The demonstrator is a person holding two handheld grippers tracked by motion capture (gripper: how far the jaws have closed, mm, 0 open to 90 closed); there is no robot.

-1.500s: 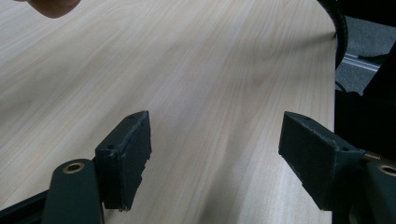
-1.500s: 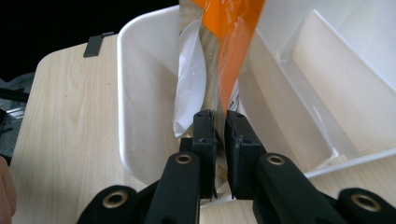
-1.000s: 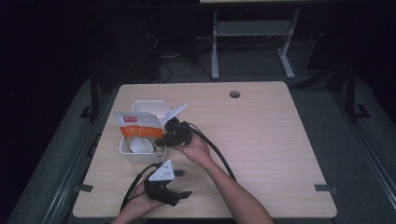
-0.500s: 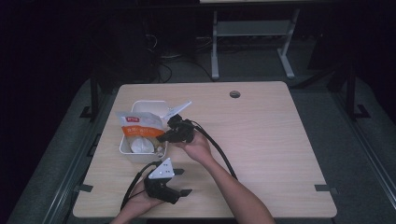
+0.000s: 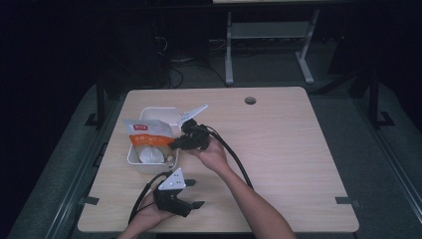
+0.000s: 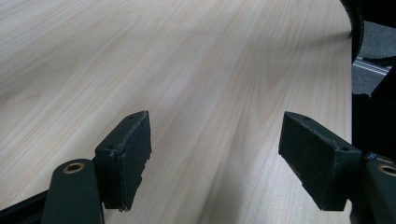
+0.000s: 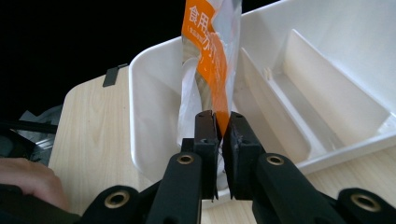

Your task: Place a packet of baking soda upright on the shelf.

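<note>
Over the white bin [image 5: 171, 115], my right gripper [image 7: 222, 131] pinches the orange-and-clear bag [image 7: 212, 60]; my left gripper [image 6: 215, 158] rests wide, empty. Lifting out seems underway; next, clear the rim.

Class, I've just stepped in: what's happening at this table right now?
A person holds a gripper in each hand. The right gripper is shut on the edge of an orange-and-clear packet, which sits in a white bin at the table's left. The left gripper rests open near the front edge, holding nothing.
</note>
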